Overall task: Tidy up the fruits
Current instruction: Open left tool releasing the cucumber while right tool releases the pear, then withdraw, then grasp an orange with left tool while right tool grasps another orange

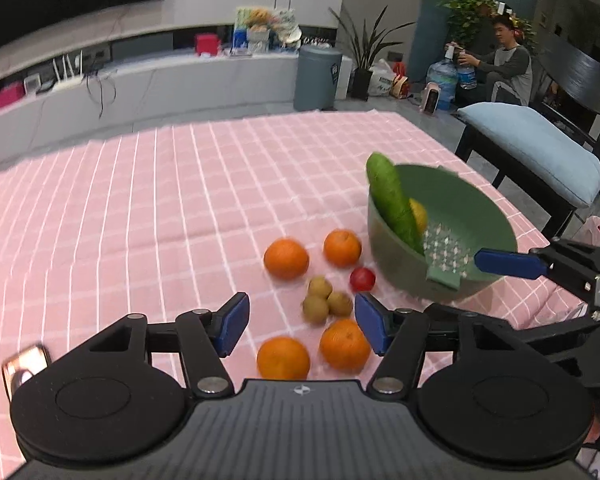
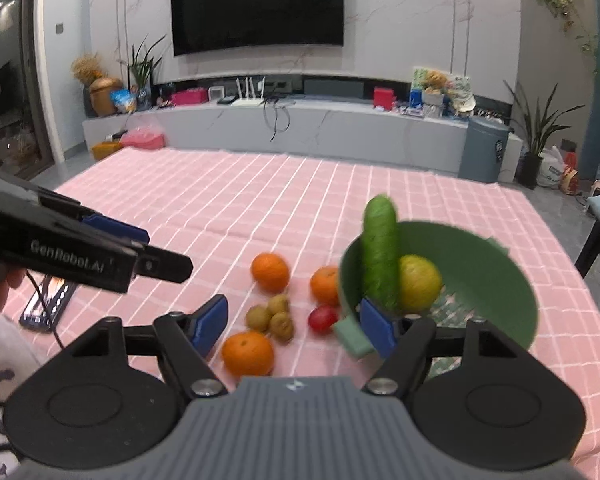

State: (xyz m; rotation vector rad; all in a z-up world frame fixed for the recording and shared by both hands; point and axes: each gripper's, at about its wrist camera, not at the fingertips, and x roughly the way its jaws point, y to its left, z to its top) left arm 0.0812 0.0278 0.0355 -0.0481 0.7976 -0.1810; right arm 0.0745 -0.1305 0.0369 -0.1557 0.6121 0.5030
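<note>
A green colander bowl [image 1: 476, 216] [image 2: 496, 272] stands on the pink checked cloth and holds a cucumber [image 1: 394, 200] [image 2: 380, 254] leaning on its rim and a lemon [image 2: 419, 282]. Left of it lie several oranges [image 1: 286, 258] [image 2: 247, 353], three kiwis [image 1: 324, 300] [image 2: 272, 318] and a small red fruit [image 1: 362, 279] [image 2: 323, 319]. My left gripper [image 1: 298, 328] is open and empty above the near fruits. My right gripper [image 2: 290, 330] is open and empty, its right finger by the bowl's handle; it also shows in the left wrist view [image 1: 512, 264].
A phone [image 2: 48, 304] lies on the cloth at the left near edge. A chair with a blue cushion [image 1: 536, 148] stands by the table's right side. A grey bin [image 2: 484, 148], a TV bench and a seated person [image 1: 508, 64] are beyond the table.
</note>
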